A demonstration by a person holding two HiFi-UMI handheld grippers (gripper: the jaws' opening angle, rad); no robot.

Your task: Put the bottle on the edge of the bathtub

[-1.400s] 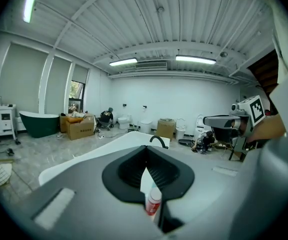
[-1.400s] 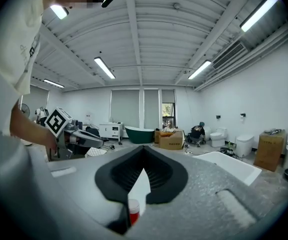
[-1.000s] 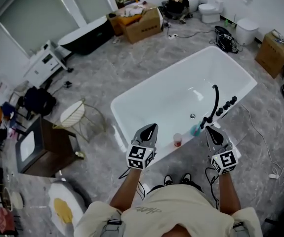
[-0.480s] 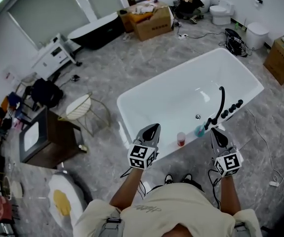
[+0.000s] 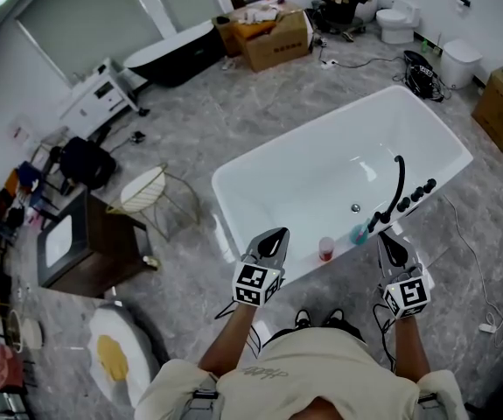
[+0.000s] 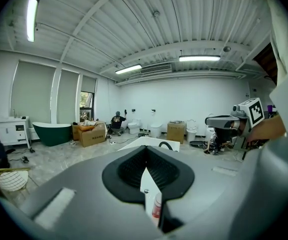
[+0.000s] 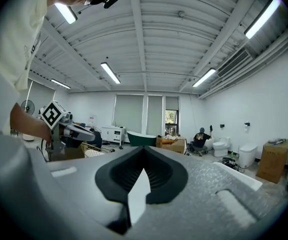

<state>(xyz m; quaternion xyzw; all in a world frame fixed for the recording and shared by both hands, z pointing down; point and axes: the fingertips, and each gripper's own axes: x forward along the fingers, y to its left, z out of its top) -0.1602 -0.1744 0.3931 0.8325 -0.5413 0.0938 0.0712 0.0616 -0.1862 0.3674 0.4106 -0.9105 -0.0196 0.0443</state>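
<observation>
Bottle (image 5: 325, 248) unmoved on bathtub (image 5: 260, 178) rim; left tongs (image 5: 277, 234), right tongs (image 5: 386, 236) both stay pressed together, empty.

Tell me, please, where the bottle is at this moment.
In the head view, the bottle stands on the near rim of the white bathtub, just left of a teal object and the black faucet.
</observation>
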